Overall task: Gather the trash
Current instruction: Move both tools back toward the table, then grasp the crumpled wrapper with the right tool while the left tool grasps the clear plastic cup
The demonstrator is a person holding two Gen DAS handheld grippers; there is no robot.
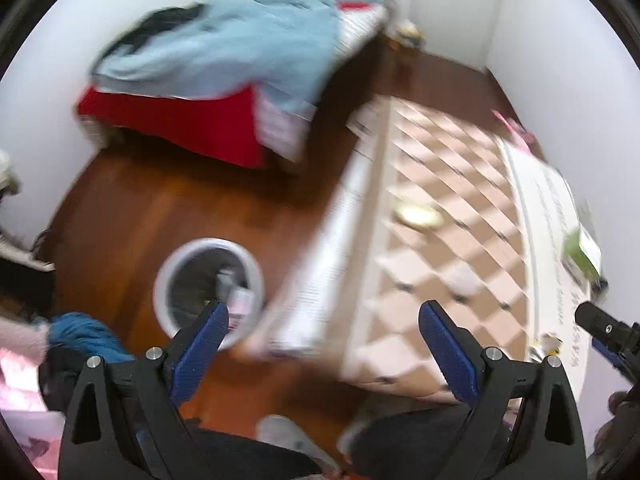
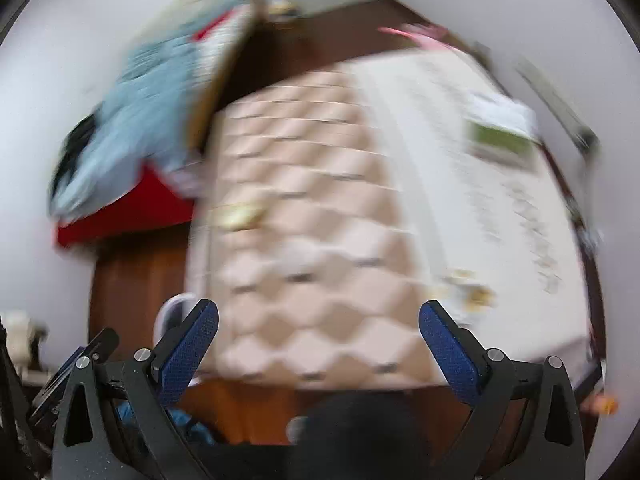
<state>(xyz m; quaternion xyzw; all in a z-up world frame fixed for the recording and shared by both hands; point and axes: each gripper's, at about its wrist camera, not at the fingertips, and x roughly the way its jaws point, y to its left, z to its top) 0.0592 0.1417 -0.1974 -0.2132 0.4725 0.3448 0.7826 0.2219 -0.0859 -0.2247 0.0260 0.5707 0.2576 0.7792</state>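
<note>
Trash: small crumpled wrapper [image 2: 466,288] noted on checkered mattress [image 2: 304,216], near right edge; blurred. Judged light, soft, crushable; pinch at bunched middle advised. Left gripper [image 1: 324,332] and right gripper [image 2: 319,330] both spread wide, empty. Bin [image 1: 208,284] on floor, part-filled.

White walls [image 1: 452,12] and a dark wooden floor [image 1: 132,208] were recorded. A bed [image 1: 452,216] with chequered bedding was noted. A second bed [image 1: 224,52] was draped in blue.
</note>
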